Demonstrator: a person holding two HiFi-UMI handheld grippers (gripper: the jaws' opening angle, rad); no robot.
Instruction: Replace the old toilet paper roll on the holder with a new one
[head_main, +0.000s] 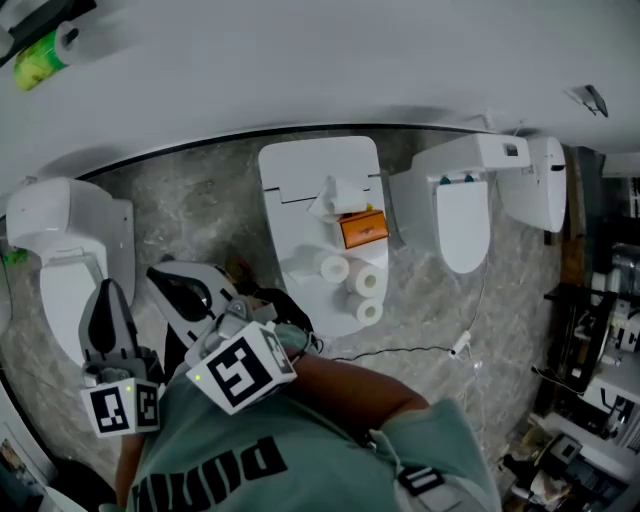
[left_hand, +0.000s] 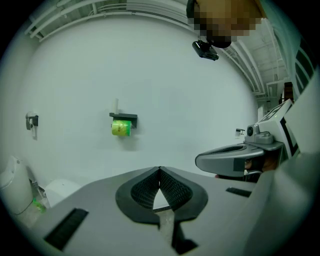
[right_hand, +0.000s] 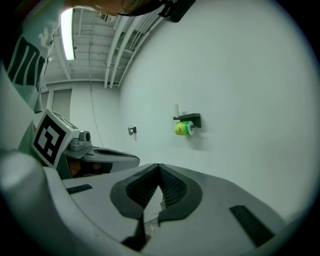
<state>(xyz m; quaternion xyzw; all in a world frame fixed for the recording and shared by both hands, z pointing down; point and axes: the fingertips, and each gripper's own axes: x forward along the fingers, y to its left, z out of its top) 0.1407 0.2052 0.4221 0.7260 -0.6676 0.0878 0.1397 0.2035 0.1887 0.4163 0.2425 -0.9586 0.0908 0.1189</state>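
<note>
A green toilet paper roll (left_hand: 120, 128) hangs on a black wall holder (left_hand: 123, 117), far ahead of both grippers; it also shows as the roll (right_hand: 183, 128) in the right gripper view and the roll (head_main: 40, 62) at the head view's top left. Three white new rolls (head_main: 352, 285) lie on a white toilet lid (head_main: 300, 190). My left gripper (left_hand: 159, 169) is shut and empty, as is my right gripper (right_hand: 159, 166). They are side by side, low over the floor: the left gripper (head_main: 108, 290) and the right gripper (head_main: 160, 272).
An orange box (head_main: 363, 230) and crumpled tissue (head_main: 335, 197) sit on the same lid. White toilets stand at the left (head_main: 65, 250) and right (head_main: 465, 205). A cable (head_main: 420, 350) runs over the stone floor. Cluttered shelves (head_main: 600, 370) fill the right edge. A small hook (left_hand: 31, 120) is on the wall.
</note>
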